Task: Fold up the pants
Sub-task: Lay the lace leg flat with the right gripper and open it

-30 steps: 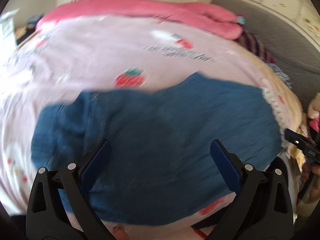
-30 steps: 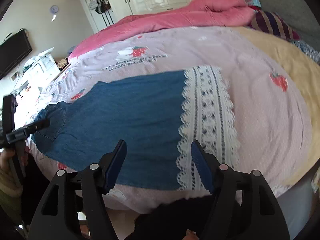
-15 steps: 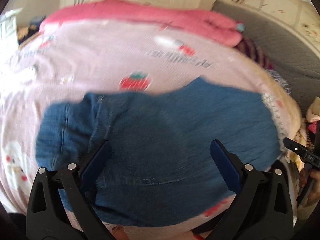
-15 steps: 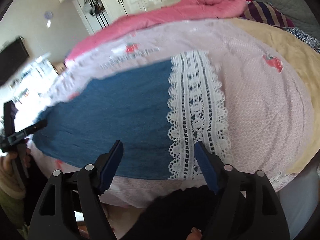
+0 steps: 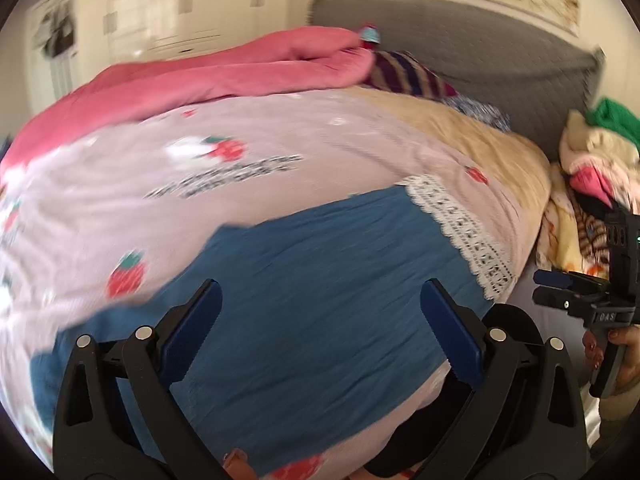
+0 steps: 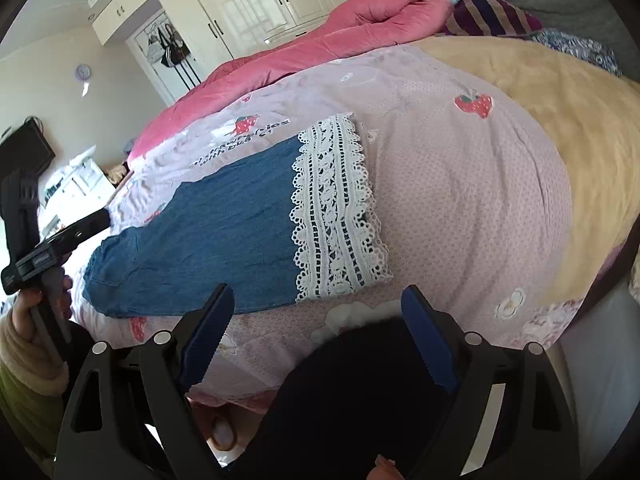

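Both grippers shifted; one pants [image 6: 224,232] lying flat.

Bright daylight glares at the right wrist view's left edge; the left wrist view is motion-blurred; fisheye bends both rims

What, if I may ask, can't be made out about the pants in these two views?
- Left wrist view: the pants are motion-blurred, so seams and folds are unreadable; the left gripper covers their near edge.
- Right wrist view: the waist end is too small for detail.
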A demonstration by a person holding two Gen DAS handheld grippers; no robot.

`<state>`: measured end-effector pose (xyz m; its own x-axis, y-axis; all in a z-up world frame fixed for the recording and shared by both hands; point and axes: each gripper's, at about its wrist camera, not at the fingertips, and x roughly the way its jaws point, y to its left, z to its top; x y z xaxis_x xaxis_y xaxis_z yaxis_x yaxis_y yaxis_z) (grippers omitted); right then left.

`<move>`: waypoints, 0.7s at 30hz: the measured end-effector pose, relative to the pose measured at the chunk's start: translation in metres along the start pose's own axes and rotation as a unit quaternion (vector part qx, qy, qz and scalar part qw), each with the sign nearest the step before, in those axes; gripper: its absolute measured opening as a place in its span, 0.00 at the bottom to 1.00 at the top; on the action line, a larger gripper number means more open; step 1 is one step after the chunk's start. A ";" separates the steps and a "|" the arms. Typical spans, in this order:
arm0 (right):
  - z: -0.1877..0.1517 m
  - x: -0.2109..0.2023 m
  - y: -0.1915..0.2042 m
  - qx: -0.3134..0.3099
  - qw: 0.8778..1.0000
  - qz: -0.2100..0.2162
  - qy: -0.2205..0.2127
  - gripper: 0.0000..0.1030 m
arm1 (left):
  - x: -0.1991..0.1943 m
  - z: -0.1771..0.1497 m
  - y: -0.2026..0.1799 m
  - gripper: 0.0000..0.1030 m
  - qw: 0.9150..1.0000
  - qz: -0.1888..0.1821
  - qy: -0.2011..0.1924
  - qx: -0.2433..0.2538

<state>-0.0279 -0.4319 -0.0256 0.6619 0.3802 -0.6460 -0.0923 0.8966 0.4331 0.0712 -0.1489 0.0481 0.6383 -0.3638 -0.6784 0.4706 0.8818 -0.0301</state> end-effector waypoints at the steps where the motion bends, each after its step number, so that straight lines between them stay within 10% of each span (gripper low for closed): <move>1: 0.000 0.001 -0.001 0.004 1.000 0.003 0.001 0.83 | 0.007 0.007 -0.008 0.91 1.000 -0.006 0.001 0.013; 17: 0.010 0.043 -0.028 0.121 0.991 0.046 0.023 0.83 | 0.132 0.078 -0.054 0.91 0.989 -0.081 0.069 0.099; 21: 0.017 0.041 -0.021 0.107 0.993 0.043 0.006 0.61 | 0.164 0.091 -0.054 0.91 0.987 -0.096 0.089 0.092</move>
<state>0.0134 -0.4388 -0.0502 0.6493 0.4578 -0.6073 0.0126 0.7919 0.6105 0.2058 -0.2838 0.0059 0.4173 -0.4450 -0.7924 0.6852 0.7268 -0.0474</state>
